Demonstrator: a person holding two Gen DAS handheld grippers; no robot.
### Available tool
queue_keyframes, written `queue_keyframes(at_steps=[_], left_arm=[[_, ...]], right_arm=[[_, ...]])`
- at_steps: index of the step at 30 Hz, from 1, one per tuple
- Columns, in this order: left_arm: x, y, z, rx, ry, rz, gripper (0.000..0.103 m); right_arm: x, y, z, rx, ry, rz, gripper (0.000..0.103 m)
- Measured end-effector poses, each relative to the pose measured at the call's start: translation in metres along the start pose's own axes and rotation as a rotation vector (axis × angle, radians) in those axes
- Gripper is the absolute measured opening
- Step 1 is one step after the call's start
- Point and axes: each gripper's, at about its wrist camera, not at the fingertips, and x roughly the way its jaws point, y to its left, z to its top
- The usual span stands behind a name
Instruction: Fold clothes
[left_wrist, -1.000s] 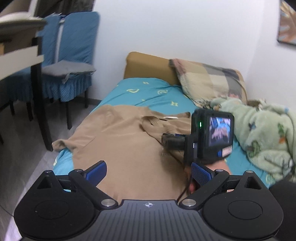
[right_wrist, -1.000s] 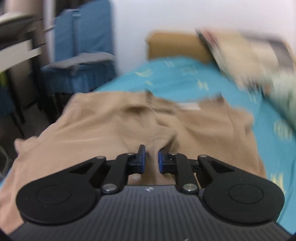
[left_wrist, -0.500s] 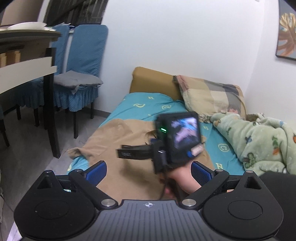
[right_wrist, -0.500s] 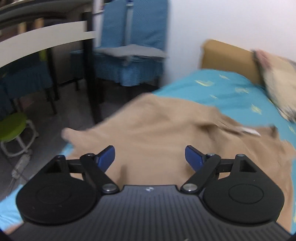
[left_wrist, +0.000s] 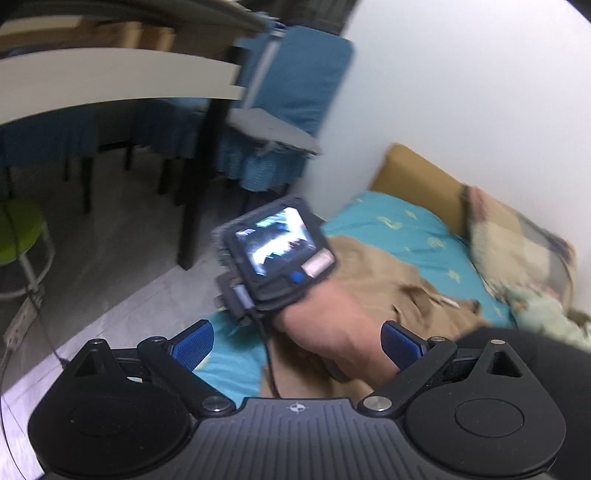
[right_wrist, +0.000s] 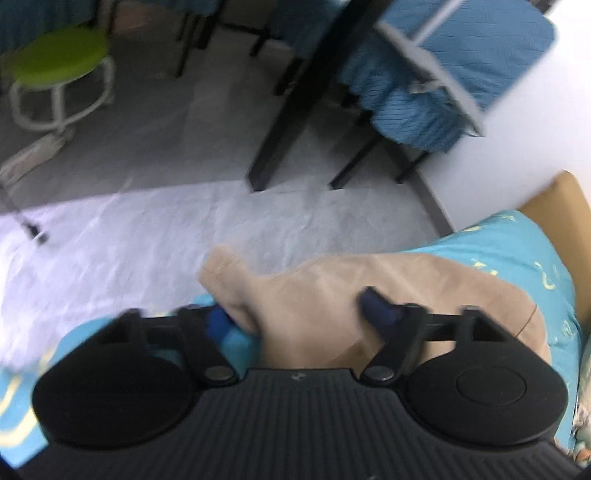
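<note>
Shirt (right_wrist: 325, 306), tan, lies spread on the teal sheet (left_wrist: 406, 229) of the bed, one sleeve (right_wrist: 225, 273) hanging off the mattress edge toward the floor (right_wrist: 184, 221).

Right gripper (right_wrist: 299, 314): jaws wide apart, nothing held. It straddles the sleeve region, left pad (right_wrist: 218, 321) just beside the sleeve cuff, the other pad on or just above the cloth. The frame is motion-blurred, so contact is probable, not confirmed.

Left gripper (left_wrist: 297, 338): jaws wide apart, empty, held back from the shirt. In its view the right hand (left_wrist: 332, 328) and that gripper's camera unit (left_wrist: 277, 251) sit between its pads, over the near shirt edge.

Step in hand (judgement): take the loose sleeve so it can be folded in over the body panel.

Notes for doing it well:
- close on the cuff end only, a single layer of shirt, none of the sheet
- settle before closing; the blur suggests fast travel
- lift just enough to clear the edge, then carry the sleeve inward across the shirt and lay it flat
- left gripper could pin the body panel so the shirt does not slide off

Around: blue-covered chair (right_wrist: 443, 74) and dark table leg (right_wrist: 291, 118) close by the bed; green stool (right_wrist: 59, 55) further off; pillow (left_wrist: 517, 251) at the head end
</note>
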Motion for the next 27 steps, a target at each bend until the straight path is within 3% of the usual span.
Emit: queue_keyframes(at_steps=[2, 8, 13, 18, 22, 26, 27], left_arm=[[-0.001, 0.006, 0.003, -0.020, -0.039, 0.032, 0.098], [-0.015, 0.013, 0.005, -0.027, -0.103, 0.053, 0.098], [-0.023, 0.009, 0.007, 0.002, -0.109, 0.035, 0.098], [-0.021, -0.006, 0.004, 0.056, -0.088, 0.019, 0.098], [-0.006, -0.022, -0.005, 0.108, -0.023, -0.016, 0.098], [0.012, -0.035, -0.015, 0.152, 0.046, -0.040, 0.098], [0.014, -0.038, -0.018, 0.169, 0.052, -0.042, 0.098]], right_arm=[[-0.002, -0.006, 0.000, 0.048, -0.037, -0.018, 0.011], [-0.068, -0.055, -0.018, 0.301, -0.320, -0.125, 0.007], [-0.135, -0.123, -0.077, 0.622, -0.496, -0.337, 0.007], [-0.167, -0.191, -0.186, 1.010, -0.455, -0.516, 0.007], [-0.147, -0.226, -0.270, 1.200, -0.284, -0.590, 0.008], [-0.120, -0.237, -0.319, 1.295, -0.202, -0.462, 0.013], [-0.122, -0.239, -0.320, 1.307, -0.224, -0.433, 0.026]])
